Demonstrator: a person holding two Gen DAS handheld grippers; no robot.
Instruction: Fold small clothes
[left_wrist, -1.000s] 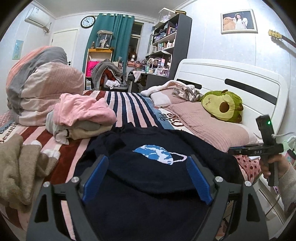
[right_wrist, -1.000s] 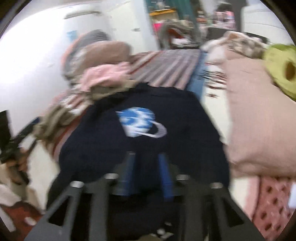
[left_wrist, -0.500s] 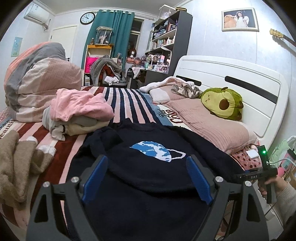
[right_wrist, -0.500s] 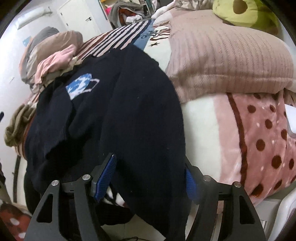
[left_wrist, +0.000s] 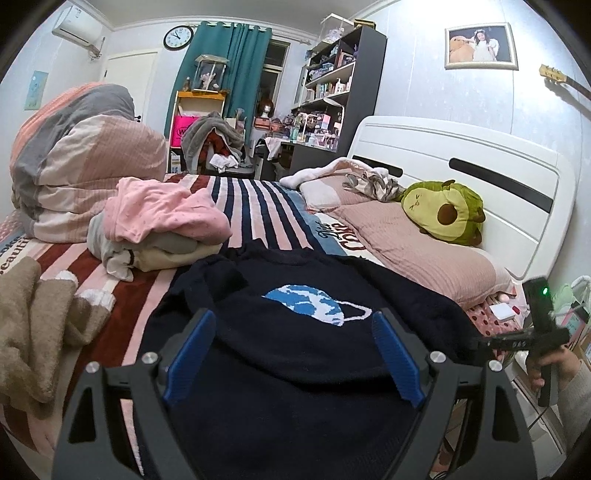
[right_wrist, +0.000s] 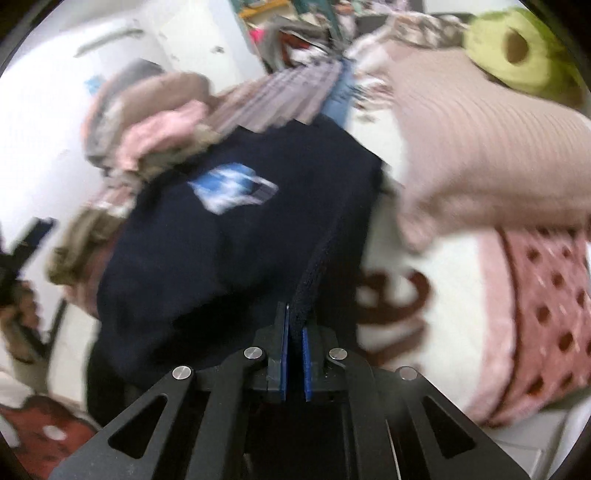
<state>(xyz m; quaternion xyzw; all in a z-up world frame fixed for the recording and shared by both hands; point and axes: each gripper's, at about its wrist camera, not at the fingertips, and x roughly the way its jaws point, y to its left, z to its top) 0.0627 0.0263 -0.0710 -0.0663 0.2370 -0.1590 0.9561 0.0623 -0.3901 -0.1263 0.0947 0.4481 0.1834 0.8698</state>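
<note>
L hand-held gripper (left_wrist: 293, 356): jaws wide | R hand-held gripper (right_wrist: 294, 325): just clamped shut

Clothes pile (left_wrist: 162, 225) crowds left (pillow (left_wrist: 417, 251) right).

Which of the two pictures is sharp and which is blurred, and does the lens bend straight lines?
Left wrist view: sharp, evenly lit, and the fisheye bows the white headboard. Right wrist view: smeared by motion, so the planet print on the navy sweater and the pink pillow streak; only the right gripper stays crisp.
</note>
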